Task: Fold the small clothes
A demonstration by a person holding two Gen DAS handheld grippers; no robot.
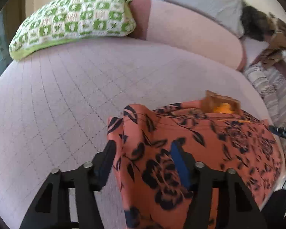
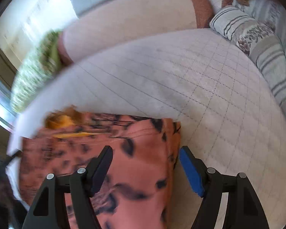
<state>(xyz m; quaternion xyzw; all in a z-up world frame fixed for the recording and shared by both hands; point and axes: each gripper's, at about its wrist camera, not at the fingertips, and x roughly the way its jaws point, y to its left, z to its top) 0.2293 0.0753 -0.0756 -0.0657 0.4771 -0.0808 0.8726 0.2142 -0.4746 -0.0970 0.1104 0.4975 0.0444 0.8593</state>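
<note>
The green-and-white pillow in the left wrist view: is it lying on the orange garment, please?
No, the green-and-white pillow rests apart from the orange garment.

In the right wrist view the orange floral garment point(image 2: 135, 164) is smeared by motion, so its pattern is not readable, and the green pillow point(image 2: 36, 70) at the bed's far left corner is also blurred. In the left wrist view the garment point(image 1: 200, 152) hides part of the left gripper's point(image 1: 143, 150) right finger, and the picture's lower edge cuts the cloth off.

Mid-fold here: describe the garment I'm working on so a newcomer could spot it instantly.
Start from the wide quilted lilac bed cover; the green-and-white crocheted pillow lies at its far end. The garment lies at the near edge, between the open left gripper and open right gripper. It alone is salmon-orange with dark floral print.
</note>
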